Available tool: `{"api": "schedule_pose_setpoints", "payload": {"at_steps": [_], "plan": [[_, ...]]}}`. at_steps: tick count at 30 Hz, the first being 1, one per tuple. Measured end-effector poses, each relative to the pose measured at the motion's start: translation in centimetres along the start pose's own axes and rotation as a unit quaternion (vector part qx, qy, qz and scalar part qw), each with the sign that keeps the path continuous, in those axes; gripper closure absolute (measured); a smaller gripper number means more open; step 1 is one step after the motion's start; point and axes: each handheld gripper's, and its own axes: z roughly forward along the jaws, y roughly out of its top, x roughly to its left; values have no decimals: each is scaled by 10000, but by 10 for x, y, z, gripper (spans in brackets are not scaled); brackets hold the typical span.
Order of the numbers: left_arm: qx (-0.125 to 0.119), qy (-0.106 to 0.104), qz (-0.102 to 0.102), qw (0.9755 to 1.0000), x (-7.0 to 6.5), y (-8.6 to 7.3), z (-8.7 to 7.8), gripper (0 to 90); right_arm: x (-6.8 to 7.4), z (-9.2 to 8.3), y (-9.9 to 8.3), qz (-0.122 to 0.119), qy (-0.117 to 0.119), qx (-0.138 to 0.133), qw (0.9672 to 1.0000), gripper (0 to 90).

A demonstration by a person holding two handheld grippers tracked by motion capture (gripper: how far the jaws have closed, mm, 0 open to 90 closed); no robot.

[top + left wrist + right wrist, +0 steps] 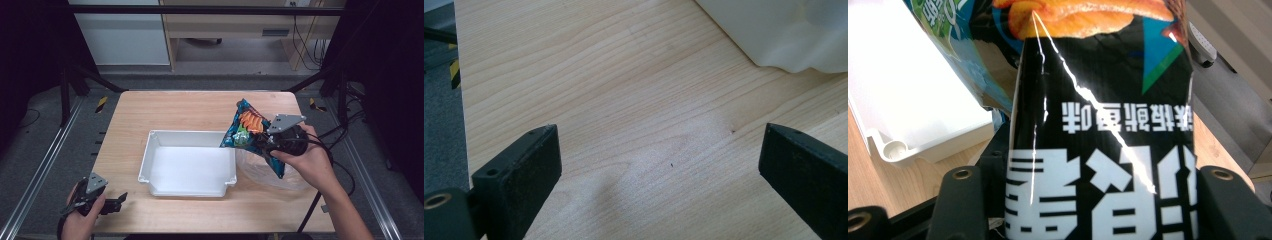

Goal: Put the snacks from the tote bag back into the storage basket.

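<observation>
Wooden table (pixel 200 107): right gripper (pixel 272 141) lifts snack bag (pixel 247 131) beside white tray (pixel 187 165).

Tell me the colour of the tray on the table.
White, plain; the tray shows best in the high view.

The left tool (pixel 112 204) sits low at the near left corner of the tabletop (pixel 200 107), held in the person's left hand (pixel 80 220) with its jaws pointing right and spread wide apart, nothing between them in the left gripper view. The right tool (pixel 260 142) is raised over the right side of the tabletop, gripped by the right hand (pixel 305 160) with the forearm reaching in from the lower right. Its jaws point left and are closed on a snack bag (pixel 1098 150), one jaw on each side of the pack in the right gripper view.
</observation>
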Motion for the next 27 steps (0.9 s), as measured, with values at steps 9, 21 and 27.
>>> {"api": "schedule_pose_setpoints", "payload": {"at_steps": [9, 21, 27], "plan": [[-2, 9, -10, 10000, 1, 0, -1, 31, 7, 5, 7, -56, 56, -55, 10000, 414], [-3, -3, -7, 10000, 0, 0, 0, 31, 15, 9, 16, -154, 130, -136, 9997, 415], [-5, 0, -4, 10000, 1, 0, -1, 31, 21, 11, 21, -226, 166, -164, 9995, 415]]}}
